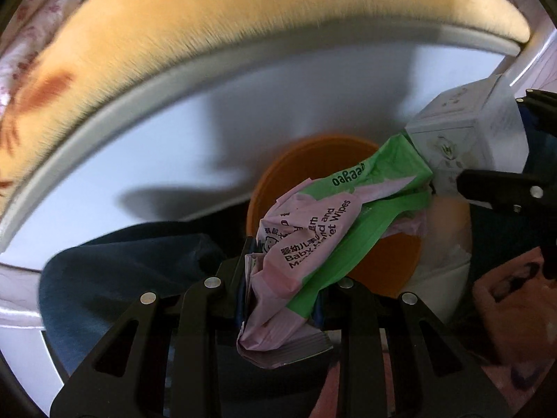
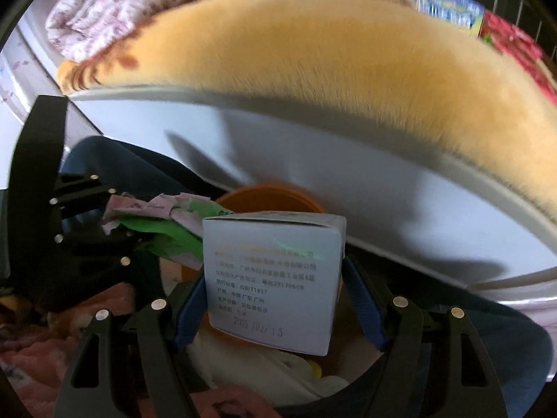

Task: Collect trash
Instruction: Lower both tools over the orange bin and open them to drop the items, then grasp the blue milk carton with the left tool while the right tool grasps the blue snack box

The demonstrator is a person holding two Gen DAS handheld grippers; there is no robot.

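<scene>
Left tongs [image 1: 283, 278] clamp wipes packet [image 1: 313, 230]; right tongs [image 2: 278, 310] clamp box [image 2: 271, 278], date legible only right view.

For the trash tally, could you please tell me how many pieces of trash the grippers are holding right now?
2. A crumpled baby wipes packet is pinched in the left gripper; a small white box sits between the right gripper fingers, above the orange bin. Others may be hidden.

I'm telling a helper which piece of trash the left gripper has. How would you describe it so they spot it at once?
Find the orange bin below the white bed frame. Over it, the left gripper is shut on a crumpled wipes pack. Unlike the stiff pale box in the right gripper beside it, it is soft, pink and green, printed "Baby Hand and Mouth Wipes".
</scene>
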